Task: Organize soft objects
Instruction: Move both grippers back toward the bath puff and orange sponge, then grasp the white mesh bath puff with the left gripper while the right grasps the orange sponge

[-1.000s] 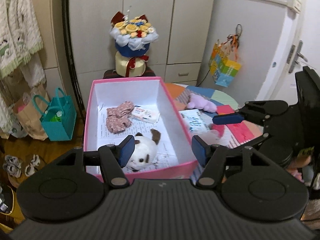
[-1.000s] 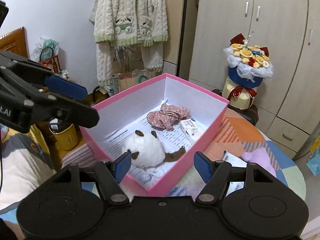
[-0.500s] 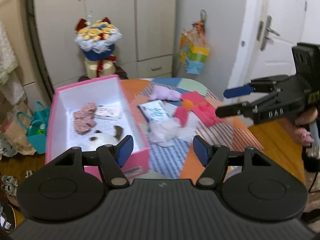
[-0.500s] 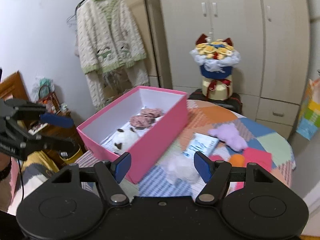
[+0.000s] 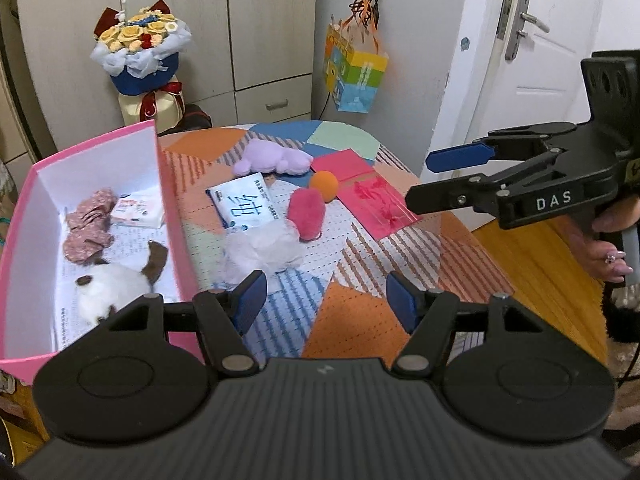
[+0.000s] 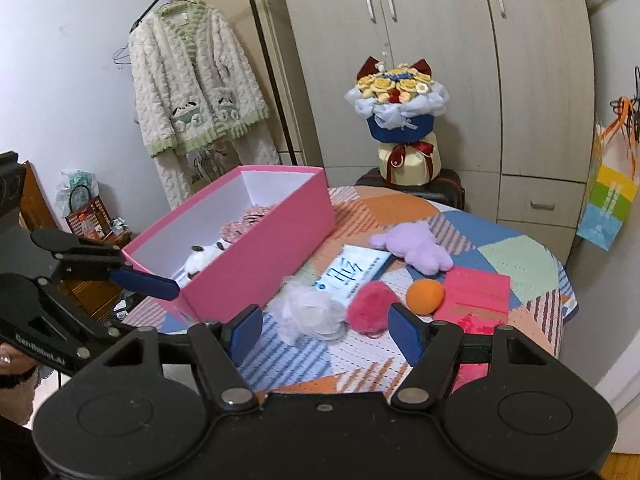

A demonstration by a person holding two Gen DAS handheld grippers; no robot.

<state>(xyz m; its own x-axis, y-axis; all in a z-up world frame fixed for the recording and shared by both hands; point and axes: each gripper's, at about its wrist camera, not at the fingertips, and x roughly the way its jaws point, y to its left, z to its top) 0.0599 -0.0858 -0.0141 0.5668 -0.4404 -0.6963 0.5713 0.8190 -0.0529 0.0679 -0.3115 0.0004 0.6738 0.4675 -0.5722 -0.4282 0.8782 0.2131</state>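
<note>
A pink box (image 5: 168, 184) (image 6: 276, 248) on the patchwork table holds a white plush (image 5: 108, 284), a floral pink cloth (image 5: 88, 232) and a small packet (image 5: 138, 210). On the table lie a white fluffy puff (image 5: 260, 252) (image 6: 310, 312), a pink pompom (image 5: 306, 214) (image 6: 370, 306), an orange ball (image 5: 325, 186) (image 6: 425, 296) and a purple plush (image 5: 272, 158) (image 6: 412, 250). My left gripper (image 5: 326, 306) is open and empty, just near of the white puff. My right gripper (image 6: 326, 334) is open and empty, above the puff and pompom.
A tissue pack (image 5: 244, 204) and red envelopes (image 5: 376, 208) lie on the table (image 5: 360, 320). A flower bouquet (image 5: 140, 60) stands behind it, a paper bag (image 5: 354, 76) hangs on the wall, and a robe (image 6: 192, 96) hangs at the left.
Both grippers pulled back from over the pink box and swung right towards the loose objects on the table. Both stayed open and empty.
</note>
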